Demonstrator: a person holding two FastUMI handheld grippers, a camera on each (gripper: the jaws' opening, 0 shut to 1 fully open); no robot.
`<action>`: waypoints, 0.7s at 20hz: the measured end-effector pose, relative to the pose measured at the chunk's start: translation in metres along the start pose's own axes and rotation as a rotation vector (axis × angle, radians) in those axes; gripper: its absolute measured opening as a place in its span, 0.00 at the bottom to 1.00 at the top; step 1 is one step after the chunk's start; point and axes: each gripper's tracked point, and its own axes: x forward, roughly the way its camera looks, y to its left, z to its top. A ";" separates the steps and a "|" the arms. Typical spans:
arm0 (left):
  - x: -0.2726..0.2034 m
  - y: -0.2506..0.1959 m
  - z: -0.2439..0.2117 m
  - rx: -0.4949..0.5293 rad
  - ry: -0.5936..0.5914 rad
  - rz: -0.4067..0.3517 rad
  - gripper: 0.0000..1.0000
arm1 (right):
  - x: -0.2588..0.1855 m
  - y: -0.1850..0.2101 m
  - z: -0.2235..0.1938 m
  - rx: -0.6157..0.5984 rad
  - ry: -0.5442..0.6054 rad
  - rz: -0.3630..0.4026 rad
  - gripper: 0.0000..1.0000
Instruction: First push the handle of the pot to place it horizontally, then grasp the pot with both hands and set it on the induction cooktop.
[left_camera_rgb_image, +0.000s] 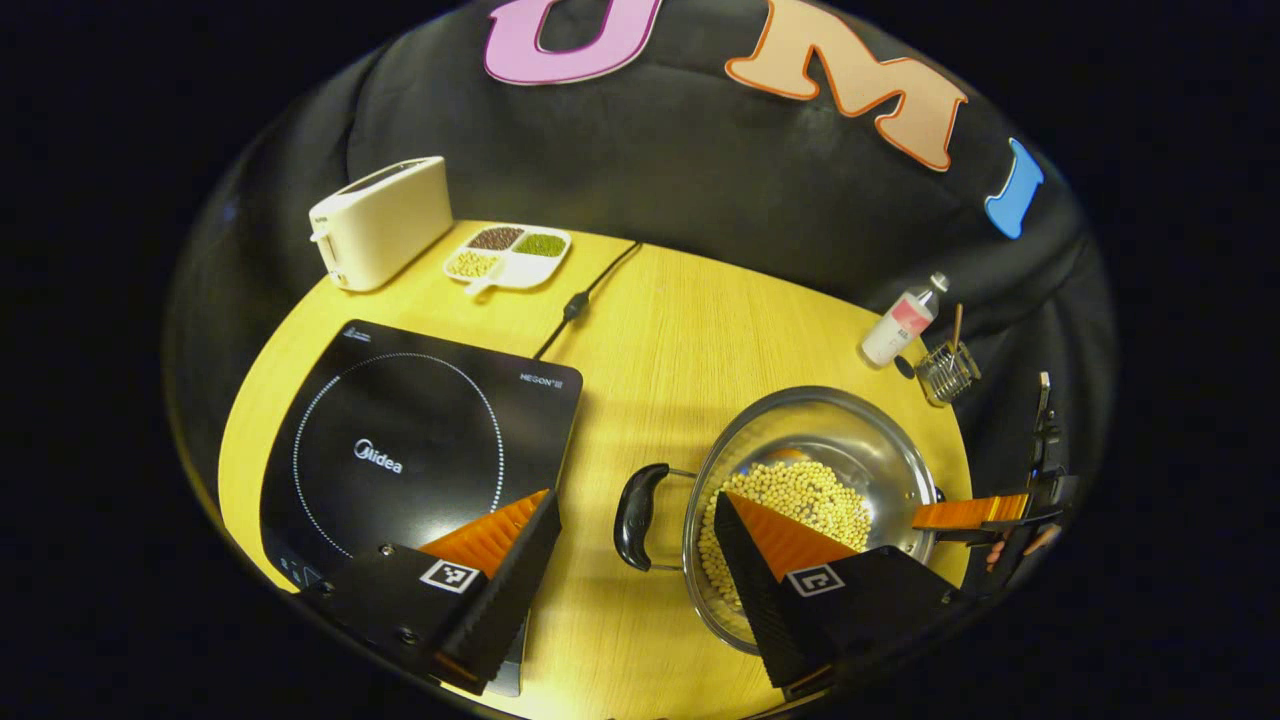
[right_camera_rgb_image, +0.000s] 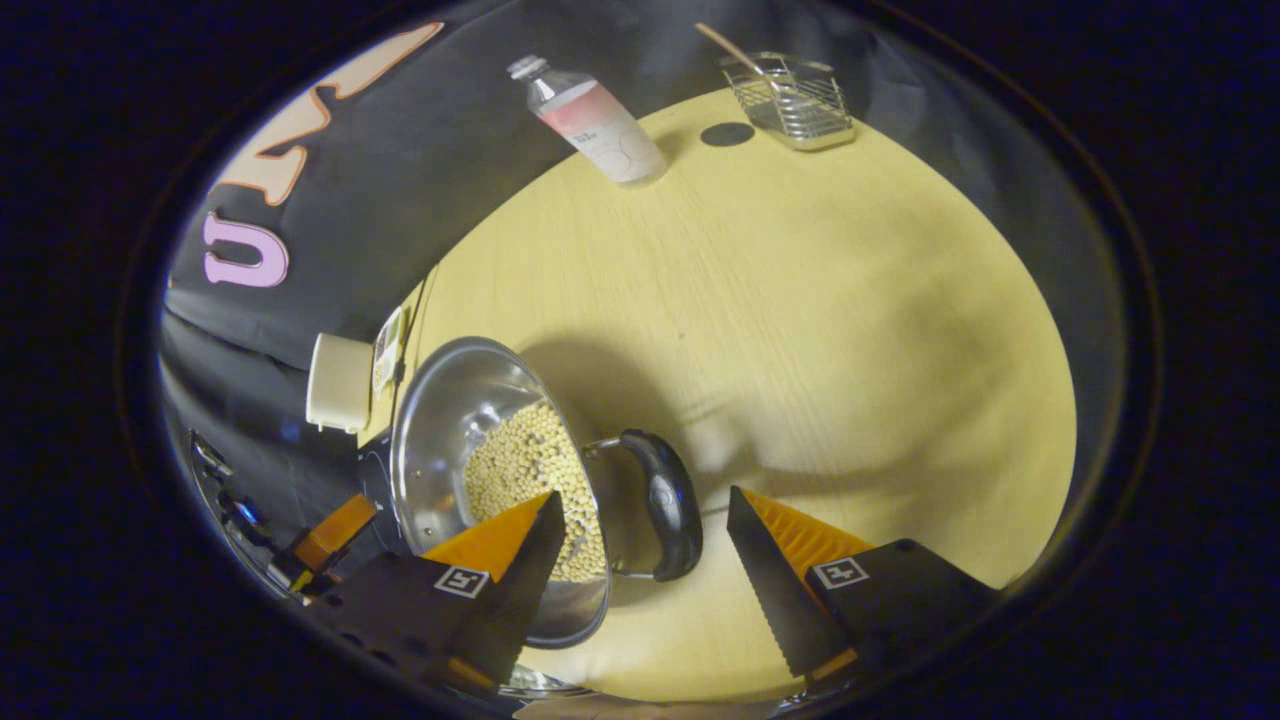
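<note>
A steel pot (left_camera_rgb_image: 830, 430) holding pale soybeans (left_camera_rgb_image: 800, 495) stands on the yellow table, right of the black induction cooktop (left_camera_rgb_image: 420, 440). Its black left handle (left_camera_rgb_image: 638, 515) lies flat between the fingers of my left gripper (left_camera_rgb_image: 636, 497), which is open and not pressing on it. In the right gripper view the pot (right_camera_rgb_image: 450, 400) is at lower left. Its other black handle (right_camera_rgb_image: 670, 510) sits between the spread fingers of my right gripper (right_camera_rgb_image: 645, 495), also open. One right-gripper finger (left_camera_rgb_image: 970, 512) shows by the pot's far rim, held by a hand.
A cream toaster (left_camera_rgb_image: 385, 220) and a divided dish of beans (left_camera_rgb_image: 510, 255) stand behind the cooktop, with a black cord (left_camera_rgb_image: 590, 295) beside them. A bottle (right_camera_rgb_image: 600, 125) and a wire basket (right_camera_rgb_image: 795, 100) stand at the table's far right edge.
</note>
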 end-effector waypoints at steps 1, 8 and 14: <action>0.005 0.000 -0.005 0.000 0.027 -0.002 0.96 | 0.004 0.000 -0.001 0.000 0.011 0.002 0.92; 0.036 -0.008 -0.022 0.020 0.144 -0.038 0.99 | 0.022 0.004 -0.001 0.008 0.060 0.035 0.98; 0.050 -0.005 -0.035 0.075 0.220 -0.013 0.74 | 0.034 0.001 -0.002 0.004 0.069 0.046 0.63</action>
